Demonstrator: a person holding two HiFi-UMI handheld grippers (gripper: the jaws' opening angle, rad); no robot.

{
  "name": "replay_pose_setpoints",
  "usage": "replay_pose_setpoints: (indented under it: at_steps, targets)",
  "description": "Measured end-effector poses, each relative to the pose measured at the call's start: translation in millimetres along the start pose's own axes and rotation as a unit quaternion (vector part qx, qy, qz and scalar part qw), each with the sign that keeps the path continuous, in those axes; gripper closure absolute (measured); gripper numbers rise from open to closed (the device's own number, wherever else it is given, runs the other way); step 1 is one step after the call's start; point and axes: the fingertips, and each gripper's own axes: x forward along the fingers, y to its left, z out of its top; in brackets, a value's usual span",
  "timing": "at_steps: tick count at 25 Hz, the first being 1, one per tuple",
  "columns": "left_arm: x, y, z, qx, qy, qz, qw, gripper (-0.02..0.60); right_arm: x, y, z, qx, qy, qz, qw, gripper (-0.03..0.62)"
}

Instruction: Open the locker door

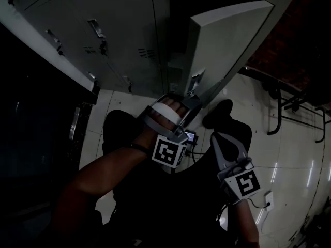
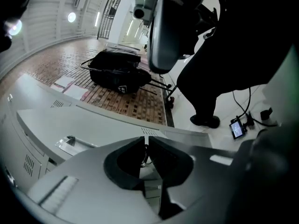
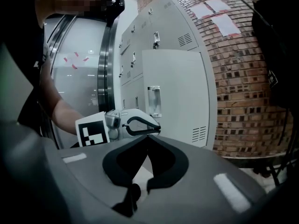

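The grey locker door (image 1: pixel 227 40) stands swung out from the row of lockers, and it fills the middle of the right gripper view (image 3: pixel 180 92). Its metal handle (image 1: pixel 196 81) (image 3: pixel 153 101) sits near the door's free edge. My left gripper (image 1: pixel 190 98) reaches up to that handle. In the left gripper view its jaws (image 2: pixel 145 141) are nearly together on a thin metal part of the handle. It also shows in the right gripper view, where the left gripper (image 3: pixel 140 125) touches the door just below the handle. My right gripper (image 1: pixel 214 136) (image 3: pixel 148 140) hangs back lower right, shut and empty.
Closed lockers (image 1: pixel 103 35) run along the upper left. A chair frame (image 1: pixel 295 112) stands on the tiled floor at right, and a black bag (image 2: pixel 119 76) rests on a chair by the brick wall (image 3: pixel 243 78). A small lit device (image 2: pixel 237 129) lies on the floor.
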Motion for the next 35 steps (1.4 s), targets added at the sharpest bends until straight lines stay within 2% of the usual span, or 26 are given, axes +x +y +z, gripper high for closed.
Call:
replay_pose_setpoints:
  at_steps: [4,10,12,23,29,35]
  targets:
    - [0.5,-4.2,31.8,0.016,-0.010,0.005,0.9998,0.547,-18.3,-11.2,-2.4,0.012,0.000,-0.020,1.000,0.591]
    - [1.0,-11.1,58.1,0.031,-0.004,-0.003,0.9995,0.551,-42.6,-24.8,-4.5,0.017,0.002,-0.047,0.999,0.591]
    - [0.0,-12.5,71.9,0.033,-0.015,-0.004,0.9993,0.569,-46.8,-27.1,-4.7,0.016,0.000,-0.053,0.998,0.591]
    - [2.0,-24.0,134.0,0.051,-0.081,-0.015,0.9953,0.571,-73.4,-38.6,-6.9,0.016,-0.002,-0.082,0.996,0.591]
    - [1.4,-31.5,149.7,0.057,-0.107,-0.026,0.9923,0.570,-79.0,-40.0,-5.1,0.015,-0.007,-0.088,0.996,0.591]
    - [-15.8,-25.4,131.8,0.042,-0.100,-0.027,0.9937,0.570,-73.3,-34.8,-0.2,0.006,-0.012,-0.078,0.997,0.591]
